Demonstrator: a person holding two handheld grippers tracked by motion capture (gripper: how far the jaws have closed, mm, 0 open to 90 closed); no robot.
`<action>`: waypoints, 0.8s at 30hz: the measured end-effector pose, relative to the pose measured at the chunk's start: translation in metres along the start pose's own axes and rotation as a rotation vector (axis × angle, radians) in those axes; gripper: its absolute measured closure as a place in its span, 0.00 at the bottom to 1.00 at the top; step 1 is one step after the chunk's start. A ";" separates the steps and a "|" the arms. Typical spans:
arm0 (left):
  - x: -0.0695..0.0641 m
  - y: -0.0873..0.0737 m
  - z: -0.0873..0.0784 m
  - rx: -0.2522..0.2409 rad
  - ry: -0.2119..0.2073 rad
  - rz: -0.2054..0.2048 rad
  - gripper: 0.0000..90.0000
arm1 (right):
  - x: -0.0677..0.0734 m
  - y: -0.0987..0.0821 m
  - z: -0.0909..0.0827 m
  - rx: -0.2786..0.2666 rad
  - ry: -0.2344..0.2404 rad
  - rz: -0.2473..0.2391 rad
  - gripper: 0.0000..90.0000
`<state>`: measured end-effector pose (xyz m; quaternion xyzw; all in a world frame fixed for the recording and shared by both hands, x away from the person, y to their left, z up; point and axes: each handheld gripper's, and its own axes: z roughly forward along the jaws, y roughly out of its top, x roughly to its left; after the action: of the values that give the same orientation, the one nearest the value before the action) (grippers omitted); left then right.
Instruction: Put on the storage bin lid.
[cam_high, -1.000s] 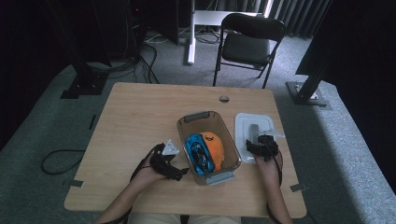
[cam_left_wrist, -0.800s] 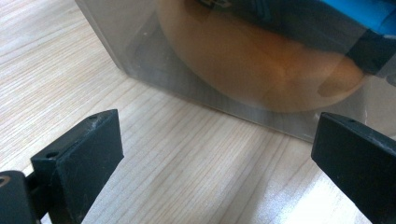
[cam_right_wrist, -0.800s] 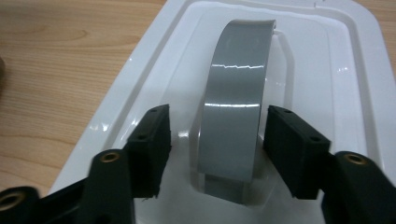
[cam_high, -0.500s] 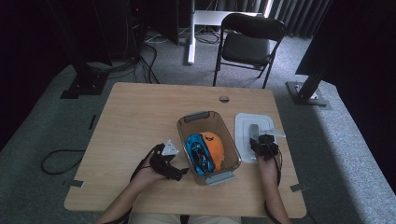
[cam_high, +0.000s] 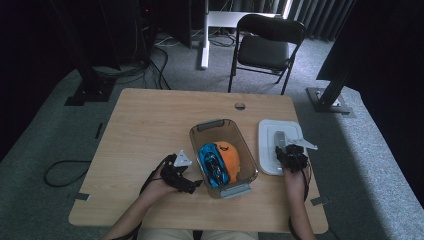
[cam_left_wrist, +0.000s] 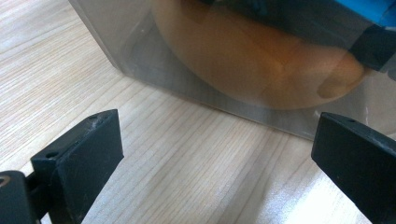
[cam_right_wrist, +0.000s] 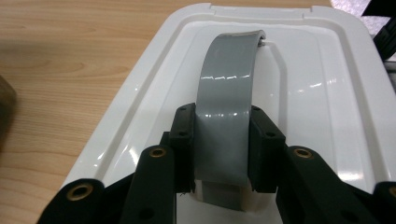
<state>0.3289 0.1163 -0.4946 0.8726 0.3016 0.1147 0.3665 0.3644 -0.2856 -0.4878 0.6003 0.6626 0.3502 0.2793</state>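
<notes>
A clear plastic bin (cam_high: 199, 133) stands mid-table holding a blue toy car (cam_high: 213, 162) and an orange toy (cam_high: 231, 158). Its white lid (cam_high: 267, 146) lies flat to the right, with a grey handle (cam_right_wrist: 228, 98) arching over its middle. My right gripper (cam_right_wrist: 221, 147) is shut on that handle near its close end; it shows in the high view too (cam_high: 289, 153). My left gripper (cam_high: 187, 176) rests on the table just left of the bin, jaws wide open. In the left gripper view the bin wall (cam_left_wrist: 196, 88) is right ahead, with the orange toy (cam_left_wrist: 261, 56) behind it.
The wooden table (cam_high: 150, 120) has bare room at the left and back, with a small round grommet (cam_high: 240, 106) near its far edge. A black folding chair (cam_high: 265, 47) stands beyond the table. Black stands and cables sit on the grey carpet.
My right gripper has shifted slightly forward along the lid and closed on its handle. My left gripper has stayed beside the bin.
</notes>
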 end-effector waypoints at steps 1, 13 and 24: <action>0.000 0.000 0.000 0.000 -0.001 0.000 0.03 | 0.000 0.001 -0.003 -0.006 0.004 0.002 0.75; 0.000 -0.001 0.000 0.003 -0.006 -0.001 0.03 | 0.009 0.010 -0.042 -0.075 0.035 -0.025 0.75; -0.001 0.000 0.001 0.007 -0.009 0.002 0.03 | 0.026 0.031 -0.070 -0.133 0.080 -0.054 0.75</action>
<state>0.3285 0.1154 -0.4955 0.8747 0.2997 0.1102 0.3645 0.3241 -0.2674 -0.4194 0.5480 0.6643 0.4095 0.3012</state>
